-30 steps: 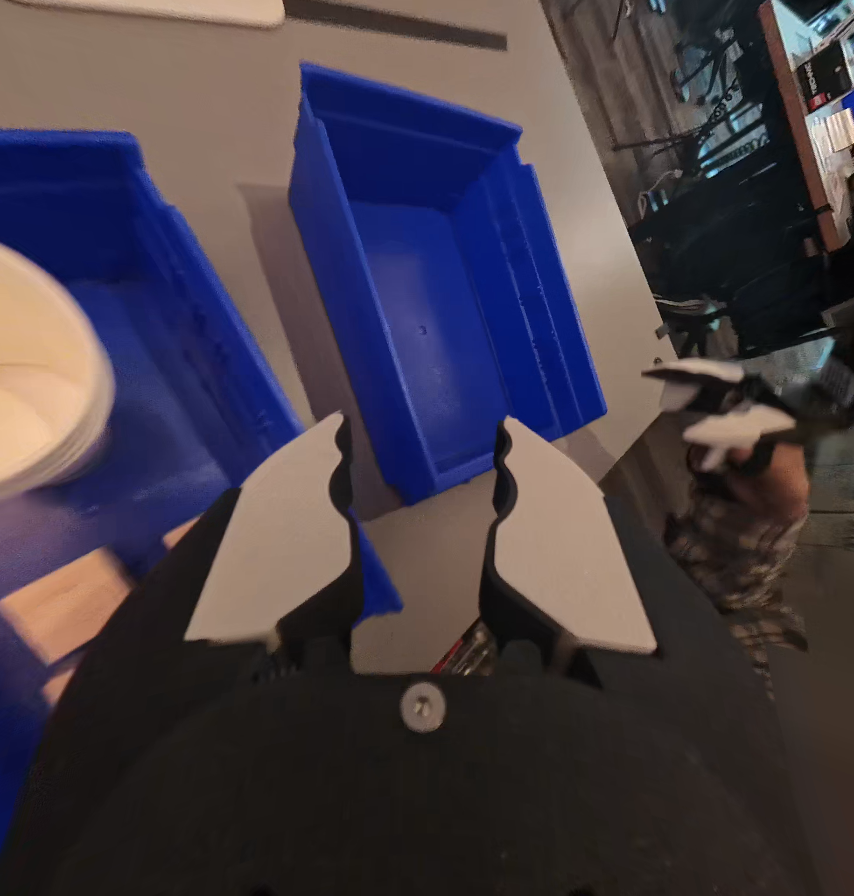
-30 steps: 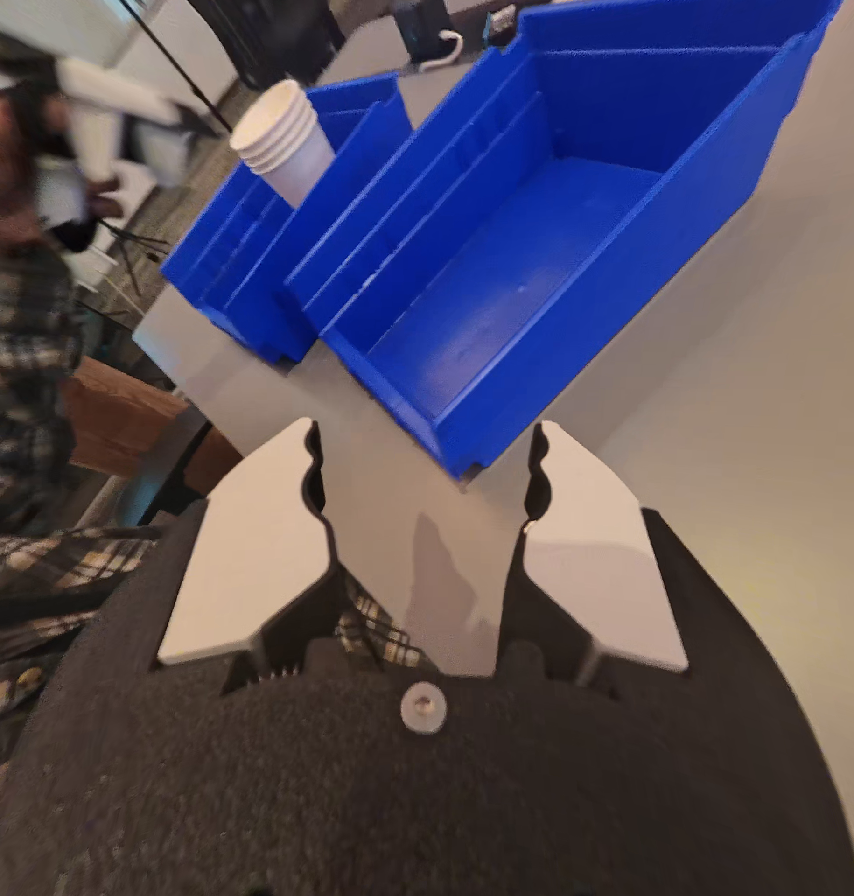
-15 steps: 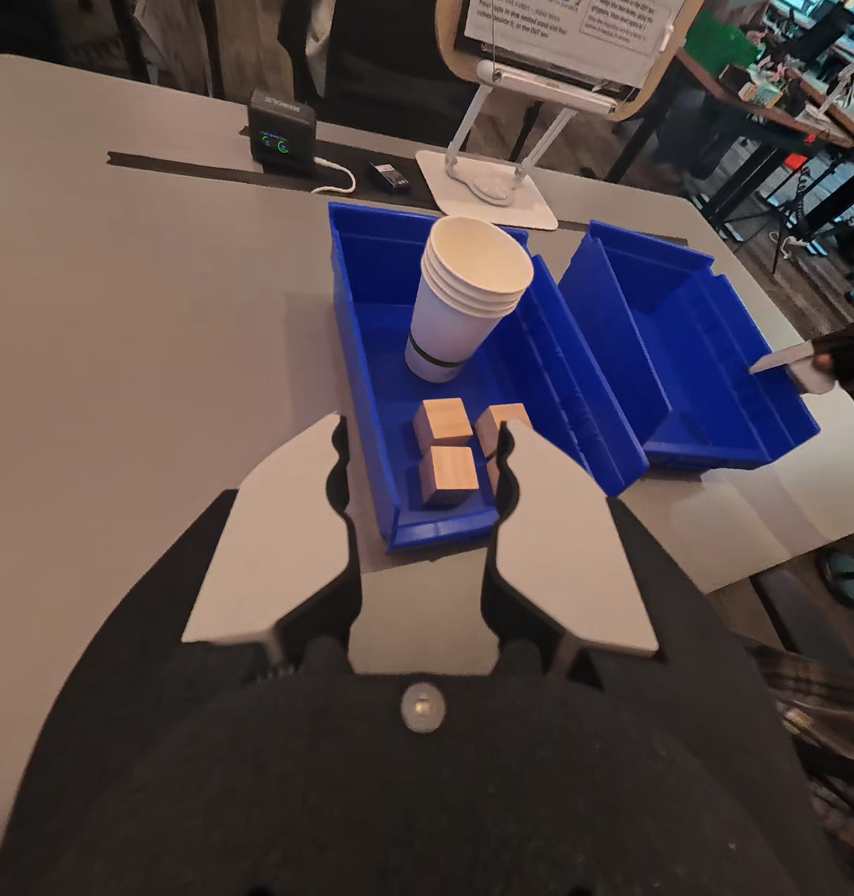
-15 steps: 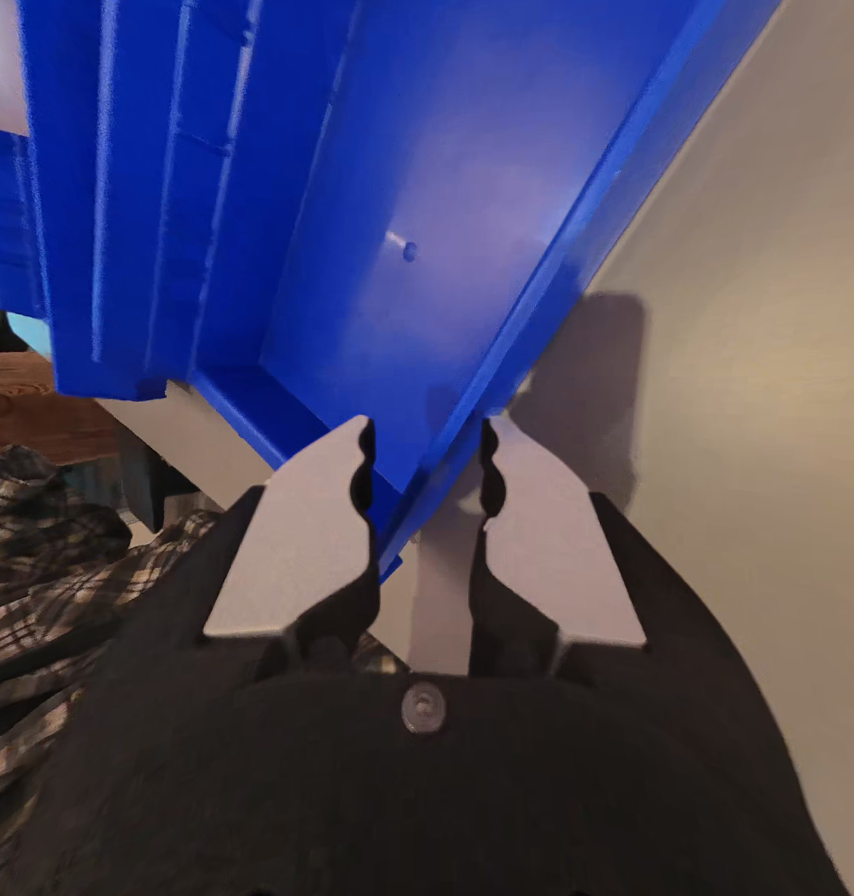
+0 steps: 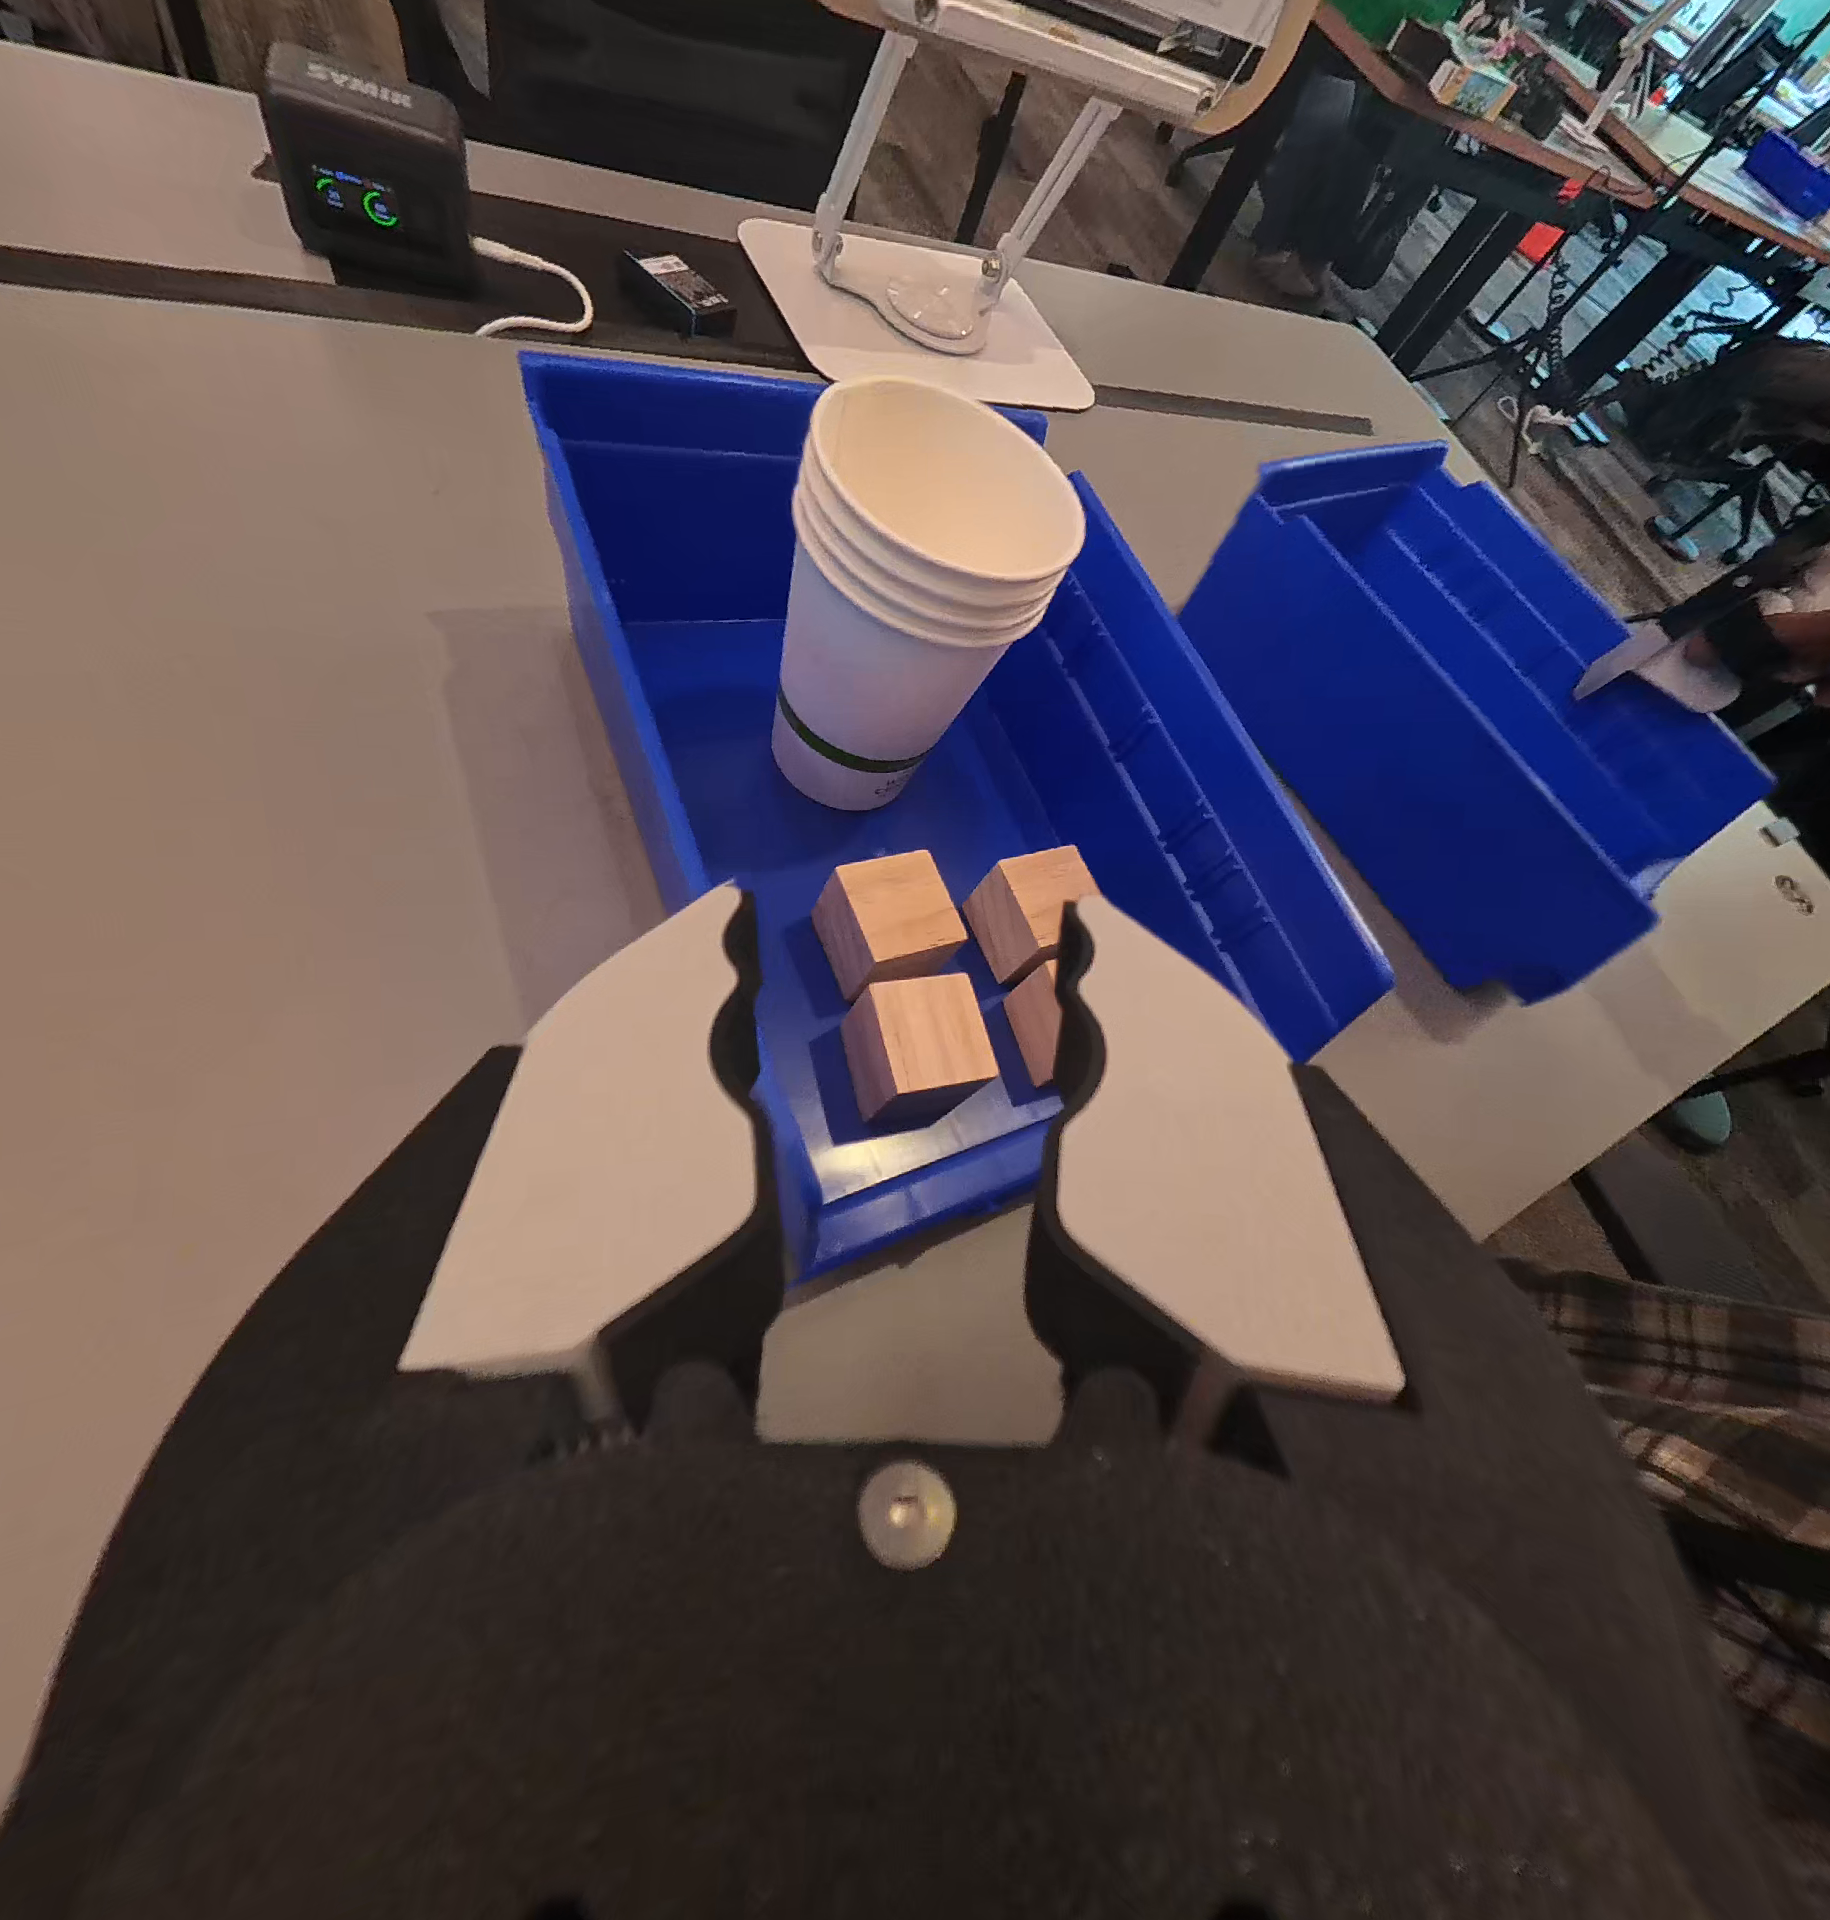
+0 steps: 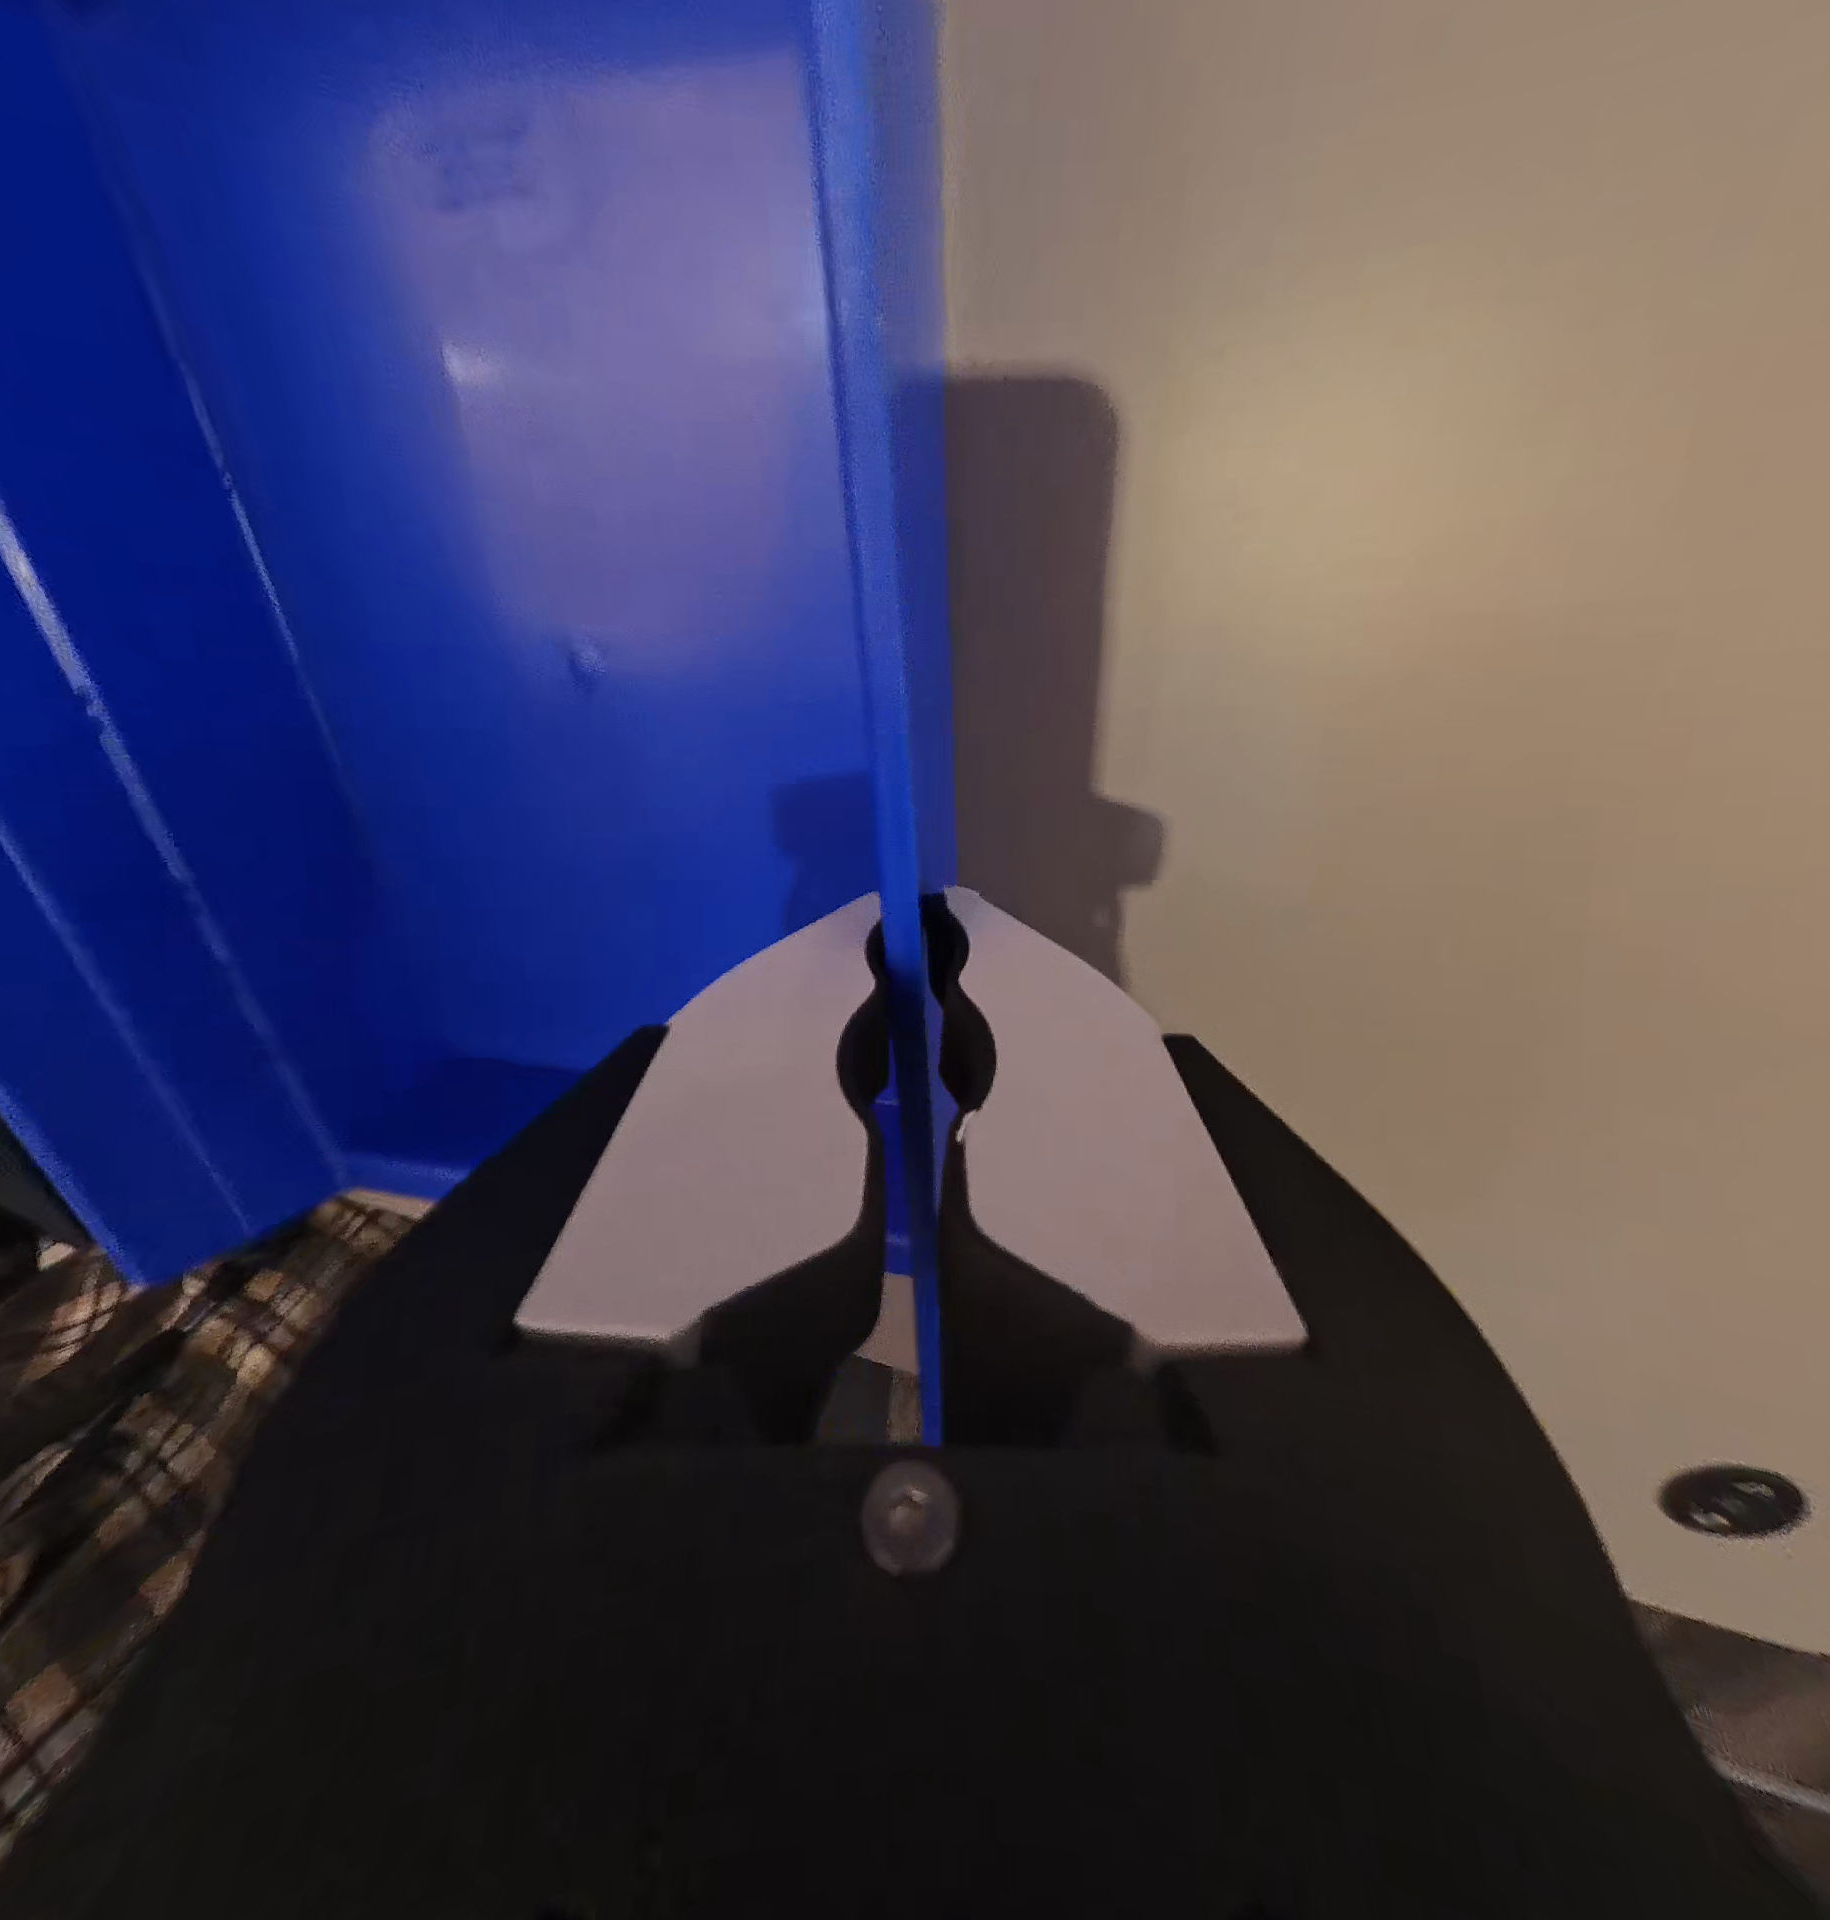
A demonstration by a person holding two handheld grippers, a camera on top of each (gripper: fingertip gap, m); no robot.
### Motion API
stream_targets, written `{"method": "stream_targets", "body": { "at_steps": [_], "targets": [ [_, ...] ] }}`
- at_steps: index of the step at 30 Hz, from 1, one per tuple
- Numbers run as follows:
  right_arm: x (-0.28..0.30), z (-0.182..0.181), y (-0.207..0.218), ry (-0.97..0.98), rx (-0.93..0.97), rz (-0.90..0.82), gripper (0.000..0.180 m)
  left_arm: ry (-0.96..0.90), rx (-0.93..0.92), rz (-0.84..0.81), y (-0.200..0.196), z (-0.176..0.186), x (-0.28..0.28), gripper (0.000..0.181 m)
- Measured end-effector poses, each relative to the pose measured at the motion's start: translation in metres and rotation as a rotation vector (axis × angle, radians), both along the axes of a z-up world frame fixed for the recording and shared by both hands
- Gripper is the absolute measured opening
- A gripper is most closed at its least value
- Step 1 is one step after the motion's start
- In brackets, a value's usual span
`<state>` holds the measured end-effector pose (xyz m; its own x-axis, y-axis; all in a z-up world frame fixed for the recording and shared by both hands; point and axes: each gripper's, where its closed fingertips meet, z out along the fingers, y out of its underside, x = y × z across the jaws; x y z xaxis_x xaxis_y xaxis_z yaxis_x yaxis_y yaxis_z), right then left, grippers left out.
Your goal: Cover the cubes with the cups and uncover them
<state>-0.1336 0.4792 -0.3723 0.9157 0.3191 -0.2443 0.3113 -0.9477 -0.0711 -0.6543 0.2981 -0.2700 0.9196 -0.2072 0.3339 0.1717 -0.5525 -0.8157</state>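
Compared with half a second ago, the wall of the empty blue bin (image 6: 578,520) is now being pinched: the right gripper (image 6: 906,925), whose fingers were then straddling the rim with a gap, is being held closed on that thin side wall near the bin's near corner, with the grey table (image 6: 1410,623) lying to its right. This is being read as a preparatory step, the empty bin probably being steadied or repositioned before any cup is lifted; no cube is being covered yet. In the left wrist view the same empty bin (image 5: 1462,727) is being seen at the table's right edge, with the right gripper's finger (image 5: 1638,665) at its far right wall. The second blue bin (image 5: 620,582) is standing just beside it toward the table's middle. Inside it a stack of white paper cups (image 5: 911,603) is being kept upright at mid-floor, and four wooden cubes (image 5: 890,914) are being kept in a tight cluster near its front wall. The left gripper (image 5: 900,935) is being held above that front wall, tilted downward, its jaws spread moderately and gripping nothing, lined up roughly over the cubes.
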Motion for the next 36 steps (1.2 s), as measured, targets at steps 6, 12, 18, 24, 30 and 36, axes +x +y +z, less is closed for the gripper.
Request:
{"method": "stream_targets", "body": {
  "at_steps": [6, 12, 18, 24, 30, 36],
  "targets": [
    [0.079, 0.0, 0.021, -0.064, 0.009, -0.095, 0.005, 0.013, -0.028, 0.013, 0.0, -0.006, -0.005, 0.053],
    [0.154, 0.0, 0.04, -0.085, 0.035, -0.2, 0.004, 0.019, -0.083, 0.01, 0.005, -0.021, 0.003, 0.053],
    [0.21, -0.001, 0.052, -0.091, 0.066, -0.219, 0.003, 0.036, -0.119, 0.011, 0.015, -0.026, 0.015, 0.053],
    [0.245, -0.002, 0.064, -0.086, 0.069, -0.204, 0.003, 0.063, -0.128, 0.005, 0.023, -0.018, 0.028, 0.053],
    [0.259, -0.002, 0.076, -0.084, 0.059, -0.195, 0.004, 0.081, -0.142, 0.001, 0.026, -0.014, 0.04, 0.053],
    [0.263, 0.0, 0.078, -0.07, 0.065, -0.19, 0.004, 0.069, -0.152, 0.012, 0.028, -0.012, 0.045, 0.055]
  ]
}}
